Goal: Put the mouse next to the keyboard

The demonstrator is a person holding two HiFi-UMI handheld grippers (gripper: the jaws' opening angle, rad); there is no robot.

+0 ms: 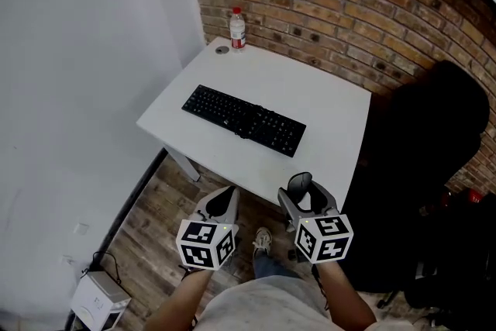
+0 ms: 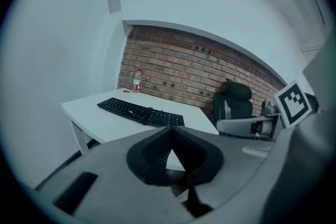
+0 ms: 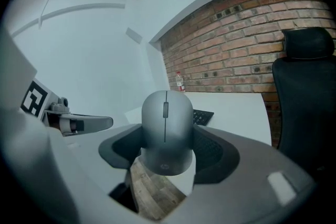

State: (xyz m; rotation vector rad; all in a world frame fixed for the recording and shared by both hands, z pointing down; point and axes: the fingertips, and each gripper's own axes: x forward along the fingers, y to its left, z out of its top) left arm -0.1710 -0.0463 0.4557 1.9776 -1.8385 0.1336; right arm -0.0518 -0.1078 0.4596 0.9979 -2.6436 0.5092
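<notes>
A grey mouse [image 3: 167, 131] with a scroll wheel sits upright between the pads of my right gripper [image 3: 168, 139], which is shut on it; in the head view that mouse [image 1: 300, 186] shows dark at the gripper's tip, just off the near edge of the white table [image 1: 325, 108]. The black keyboard [image 1: 244, 119] lies at an angle across the table's middle, also seen as the keyboard [image 2: 140, 111] from the left gripper view. My left gripper [image 1: 221, 203] hangs in front of the table's near edge, jaws closed together with nothing between them.
A water bottle [image 1: 237, 29] and a small round cap [image 1: 222, 50] stand at the table's far corner by the brick wall. A black office chair [image 1: 434, 159] is to the right. A white box with cables [image 1: 97, 298] sits on the wooden floor at the left.
</notes>
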